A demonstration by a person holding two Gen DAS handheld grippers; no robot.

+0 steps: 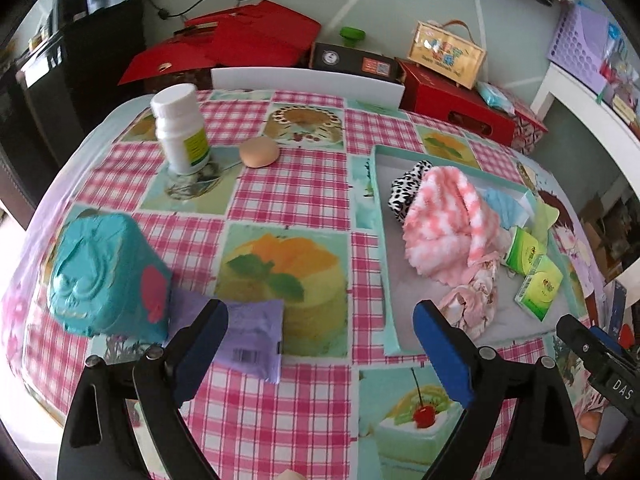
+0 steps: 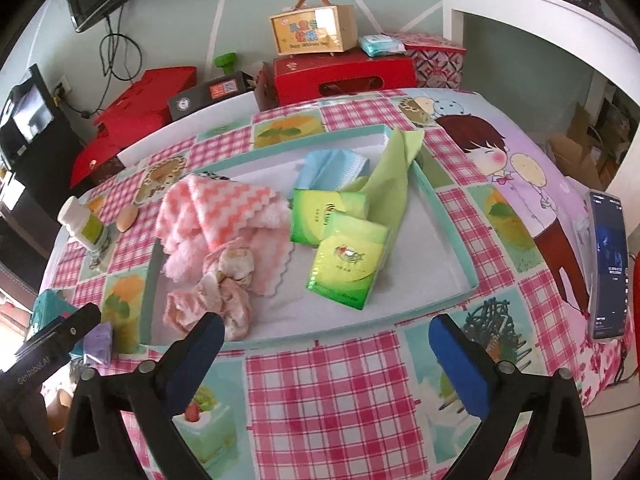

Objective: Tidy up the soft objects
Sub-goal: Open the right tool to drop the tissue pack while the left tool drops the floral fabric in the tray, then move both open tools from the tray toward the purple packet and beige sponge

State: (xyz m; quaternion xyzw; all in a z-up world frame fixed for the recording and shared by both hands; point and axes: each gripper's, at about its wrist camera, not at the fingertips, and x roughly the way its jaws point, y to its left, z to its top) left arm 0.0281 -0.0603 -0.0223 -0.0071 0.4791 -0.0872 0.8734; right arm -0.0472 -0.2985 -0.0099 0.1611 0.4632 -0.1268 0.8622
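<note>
- Table (image 1: 296, 184): checked cake-print cloth, work surface under both sets of jaws.
- Tray (image 2: 448, 216): teal rim, ahead of the right jaws; looks like the collection bin, soft stuff piled in it.
- Pink towel (image 2: 224, 216): in the tray, ahead-left of the right jaws, slumped over a scrunchie (image 2: 224, 284) lying just past the left pad.
- Teal pack (image 1: 108, 276): on the cloth, left of the left jaws, outside the tray, likely still to sort.
- Tissue packs (image 2: 344, 268): two green ones stacked loosely mid-tray; print too small to read.
- Purple sachet (image 1: 248, 332): flat, just ahead of the left pad, partly under the teal pack; barcode visible, no legible text.
- Bottle (image 1: 182, 128), sponge (image 1: 259, 152): far ahead of the left jaws, untouched.
- Left gripper (image 1: 320, 348): wide open, empty.
- Right gripper (image 2: 324, 356): fully spread, empty.
- Writing: "GenRobot.AI" on the left gripper's body in the right view; "DAS" on the right gripper's body in the left view.
</note>
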